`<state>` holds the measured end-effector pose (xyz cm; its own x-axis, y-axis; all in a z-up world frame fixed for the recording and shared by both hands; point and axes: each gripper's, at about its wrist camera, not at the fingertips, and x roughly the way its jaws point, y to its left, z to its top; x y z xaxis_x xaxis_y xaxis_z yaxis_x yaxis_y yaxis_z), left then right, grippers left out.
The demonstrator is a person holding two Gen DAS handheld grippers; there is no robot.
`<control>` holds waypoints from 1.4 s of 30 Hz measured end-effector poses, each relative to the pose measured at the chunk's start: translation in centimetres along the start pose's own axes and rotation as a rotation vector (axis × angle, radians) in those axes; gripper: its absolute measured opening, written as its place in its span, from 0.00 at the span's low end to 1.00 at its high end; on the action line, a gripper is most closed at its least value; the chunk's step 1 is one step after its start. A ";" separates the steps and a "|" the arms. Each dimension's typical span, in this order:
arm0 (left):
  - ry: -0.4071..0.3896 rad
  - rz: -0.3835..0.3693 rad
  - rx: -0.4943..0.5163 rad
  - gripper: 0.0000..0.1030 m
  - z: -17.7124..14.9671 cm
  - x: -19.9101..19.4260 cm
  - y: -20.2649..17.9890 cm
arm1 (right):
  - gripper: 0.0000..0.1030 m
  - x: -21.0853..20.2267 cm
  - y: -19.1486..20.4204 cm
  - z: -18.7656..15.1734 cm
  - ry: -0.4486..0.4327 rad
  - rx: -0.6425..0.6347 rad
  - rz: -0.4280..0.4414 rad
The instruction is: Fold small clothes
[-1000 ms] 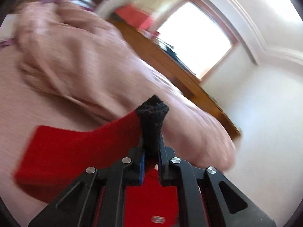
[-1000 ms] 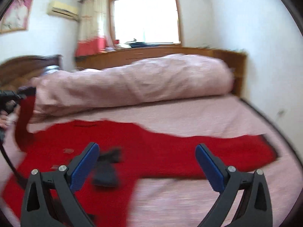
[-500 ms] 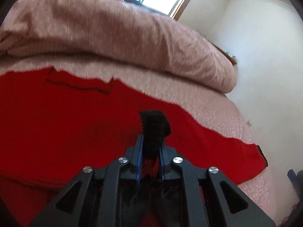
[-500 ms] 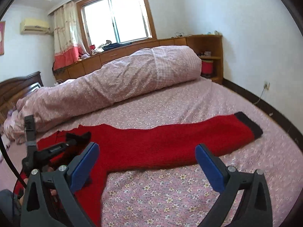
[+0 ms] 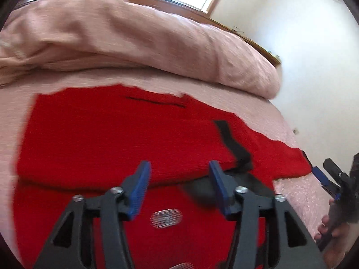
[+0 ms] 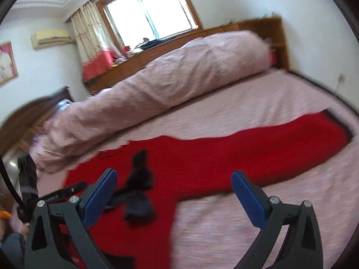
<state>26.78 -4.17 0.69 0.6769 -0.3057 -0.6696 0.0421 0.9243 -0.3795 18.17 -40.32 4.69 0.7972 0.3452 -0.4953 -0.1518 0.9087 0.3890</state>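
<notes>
A red knitted sweater (image 5: pixel 116 139) lies on the pink bed. One sleeve is folded across the body, its black cuff (image 5: pixel 235 148) resting on the red cloth just right of my left gripper (image 5: pixel 179 186), which is open and empty above it. In the right wrist view the sweater (image 6: pixel 213 163) has its other sleeve (image 6: pixel 314 139) stretched out to the right, and the black cuff (image 6: pixel 139 190) lies on the body. My right gripper (image 6: pixel 172 192) is open and empty above the sweater. It also shows in the left wrist view (image 5: pixel 323 179) at the right edge.
A rolled pink duvet (image 6: pixel 168 85) lies along the far side of the bed. A wooden cabinet (image 6: pixel 258 29) and a window (image 6: pixel 150 13) are behind it. The pink floral sheet (image 6: pixel 224 228) is bare in front of the stretched sleeve. The left gripper's handle (image 6: pixel 29 186) shows at the left.
My left gripper carried the black-cuffed sleeve across the sweater's body, then opened and let it go. The cuff now lies on the red cloth. My right gripper stayed open and tilted.
</notes>
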 end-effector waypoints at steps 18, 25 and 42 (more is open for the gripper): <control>0.062 0.191 -0.042 0.61 0.5 1.4 13.9 | 0.49 15.8 6.9 -2.6 0.189 -0.023 0.052; 0.031 0.266 0.007 0.18 1.4 2.5 12.9 | 0.13 15.9 6.2 -3.0 0.232 -0.008 0.122; 0.021 0.377 -0.001 0.22 0.9 -1.5 16.9 | 0.12 15.6 9.2 -4.2 0.283 -0.168 0.111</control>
<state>27.15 12.06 -4.13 0.6294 0.0508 -0.7754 -0.2080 0.9725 -0.1050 26.73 -25.53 -2.75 0.5803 0.4740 -0.6623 -0.3414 0.8799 0.3306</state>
